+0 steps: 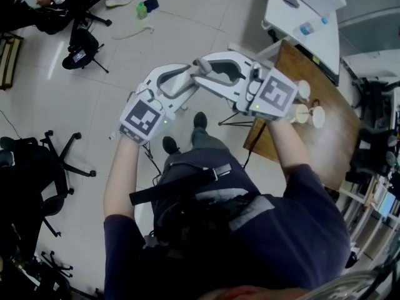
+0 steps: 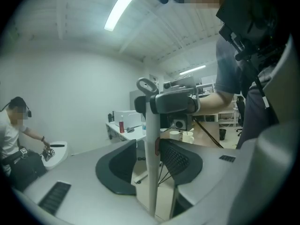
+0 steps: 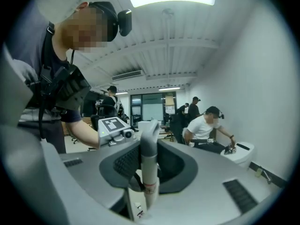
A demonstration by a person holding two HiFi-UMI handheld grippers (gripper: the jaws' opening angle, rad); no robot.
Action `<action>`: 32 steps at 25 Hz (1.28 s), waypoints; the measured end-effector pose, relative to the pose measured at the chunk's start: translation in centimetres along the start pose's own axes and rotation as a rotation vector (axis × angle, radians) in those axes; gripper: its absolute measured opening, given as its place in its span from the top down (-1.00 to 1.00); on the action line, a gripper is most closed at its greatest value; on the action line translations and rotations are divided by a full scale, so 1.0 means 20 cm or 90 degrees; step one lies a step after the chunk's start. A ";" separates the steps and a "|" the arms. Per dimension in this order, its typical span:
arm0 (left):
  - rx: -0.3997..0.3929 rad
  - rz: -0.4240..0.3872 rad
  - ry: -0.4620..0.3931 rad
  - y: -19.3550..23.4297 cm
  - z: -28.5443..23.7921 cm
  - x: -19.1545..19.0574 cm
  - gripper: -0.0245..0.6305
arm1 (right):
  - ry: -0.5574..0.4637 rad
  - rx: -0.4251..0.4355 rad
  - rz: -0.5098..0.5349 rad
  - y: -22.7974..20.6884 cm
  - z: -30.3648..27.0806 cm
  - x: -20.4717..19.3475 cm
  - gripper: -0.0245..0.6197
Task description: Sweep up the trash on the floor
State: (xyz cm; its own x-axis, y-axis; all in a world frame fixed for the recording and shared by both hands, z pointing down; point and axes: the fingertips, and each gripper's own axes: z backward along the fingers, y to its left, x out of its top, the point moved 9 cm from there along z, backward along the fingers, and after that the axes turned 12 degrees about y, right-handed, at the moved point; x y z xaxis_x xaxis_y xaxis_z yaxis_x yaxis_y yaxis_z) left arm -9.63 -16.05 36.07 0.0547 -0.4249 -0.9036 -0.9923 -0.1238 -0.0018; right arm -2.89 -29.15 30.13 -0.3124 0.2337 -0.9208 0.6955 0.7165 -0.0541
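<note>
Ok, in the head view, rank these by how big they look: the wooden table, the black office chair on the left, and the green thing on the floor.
Largest: wooden table.
Then the black office chair, though the edge cuts it off.
Smallest: green thing.

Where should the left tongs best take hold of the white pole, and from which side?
Probably grip the straight shaft of the white pole, just below the right tongs clamped near its top. Come level from the side: it stands upright, already between the open left tongs.
</note>
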 end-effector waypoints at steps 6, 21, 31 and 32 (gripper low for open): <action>0.069 -0.011 -0.015 0.06 0.27 -0.07 0.47 | -0.005 0.051 0.042 0.10 -0.27 0.19 0.57; 0.195 0.030 -0.042 0.10 0.85 -0.25 0.62 | 0.000 0.101 0.129 0.38 -0.79 0.50 0.58; 0.244 0.041 -0.044 0.04 1.08 -0.35 0.62 | 0.012 0.141 0.188 0.57 -0.96 0.58 0.57; 0.248 0.041 -0.038 0.04 1.08 -0.36 0.62 | 0.016 0.142 0.194 0.56 -0.97 0.57 0.57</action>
State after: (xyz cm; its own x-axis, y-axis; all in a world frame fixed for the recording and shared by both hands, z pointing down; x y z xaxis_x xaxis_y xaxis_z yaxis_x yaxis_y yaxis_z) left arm -13.13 6.21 33.28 -0.0040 -0.3665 -0.9304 -0.9618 0.2560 -0.0967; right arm -11.12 -5.72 26.51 -0.0835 0.4312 -0.8984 0.8819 0.4517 0.1348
